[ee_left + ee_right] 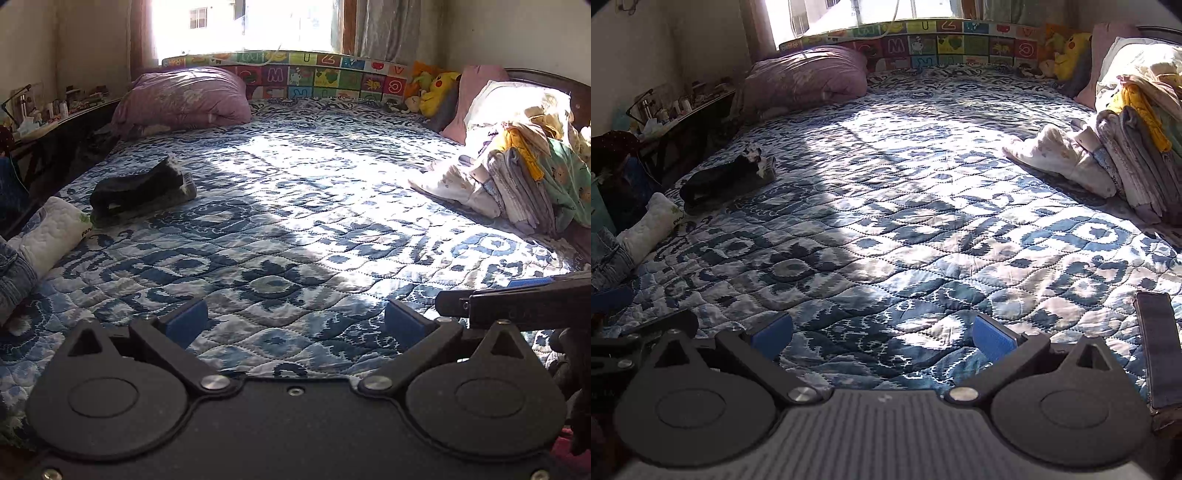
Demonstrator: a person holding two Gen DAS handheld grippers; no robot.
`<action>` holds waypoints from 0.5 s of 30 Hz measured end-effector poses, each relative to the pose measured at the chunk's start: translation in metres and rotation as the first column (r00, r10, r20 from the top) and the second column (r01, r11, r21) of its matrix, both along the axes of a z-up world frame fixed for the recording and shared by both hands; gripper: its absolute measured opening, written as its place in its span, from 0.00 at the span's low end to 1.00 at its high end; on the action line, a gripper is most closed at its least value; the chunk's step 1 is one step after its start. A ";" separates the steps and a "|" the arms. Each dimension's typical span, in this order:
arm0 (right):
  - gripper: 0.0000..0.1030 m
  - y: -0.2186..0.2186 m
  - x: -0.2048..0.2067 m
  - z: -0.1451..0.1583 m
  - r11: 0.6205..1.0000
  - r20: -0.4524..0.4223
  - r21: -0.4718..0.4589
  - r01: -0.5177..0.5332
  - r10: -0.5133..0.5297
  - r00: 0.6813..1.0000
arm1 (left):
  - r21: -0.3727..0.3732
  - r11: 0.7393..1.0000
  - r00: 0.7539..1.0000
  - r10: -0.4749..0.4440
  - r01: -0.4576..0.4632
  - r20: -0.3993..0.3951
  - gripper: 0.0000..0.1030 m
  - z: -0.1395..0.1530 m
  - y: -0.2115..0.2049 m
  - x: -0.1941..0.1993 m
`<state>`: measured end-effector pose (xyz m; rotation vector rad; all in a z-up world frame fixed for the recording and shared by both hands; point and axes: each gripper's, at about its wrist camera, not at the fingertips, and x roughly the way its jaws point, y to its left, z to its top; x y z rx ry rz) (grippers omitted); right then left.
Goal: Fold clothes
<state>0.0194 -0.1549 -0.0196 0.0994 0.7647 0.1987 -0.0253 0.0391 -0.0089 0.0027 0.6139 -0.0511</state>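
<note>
- While both tools hang low over the blue-and-white patterned quilted bedspread (295, 206), the left gripper (295, 325) has its blue-padded fingers (186, 323) spread wide apart with nothing between them.
- The right gripper (882, 334) is likewise spread wide and empty, its blue pads (993, 341) just above the quilt.
- The heap of mixed pale, yellow and green clothes (524, 177) lies at the right edge of the bed, well apart from both grippers; a white printed garment (1060, 158) spills out from its foot onto the quilt.
- A dark crumpled garment (140, 190) sits on the left side of the bed, beside a white quilted roll (51, 232) and a piece of blue denim (13, 277).
- A lilac bundled duvet (184, 98) lies at the far left, in front of a colourful alphabet-tile play mat (314, 75) standing under the window.
- A yellow plush toy (441, 92) sits in the far right corner.
- A dark flat phone-like slab (1158, 347) lies on the quilt near the right gripper.
</note>
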 end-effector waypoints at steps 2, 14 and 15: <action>1.00 -0.006 -0.001 0.001 1.000 0.001 -0.004 0.009 -0.009 1.000 | 0.000 1.000 1.000 0.014 -0.014 -0.014 1.00 -0.001 -0.008 0.001; 1.00 -0.029 -0.015 0.008 0.998 0.020 -0.021 0.051 -0.050 0.999 | -0.052 0.998 0.999 0.034 -0.036 -0.040 1.00 0.002 -0.025 0.006; 1.00 -0.030 -0.016 0.009 0.998 0.022 -0.020 0.055 -0.054 0.998 | -0.062 0.997 0.999 0.036 -0.039 -0.036 1.00 0.002 -0.026 0.005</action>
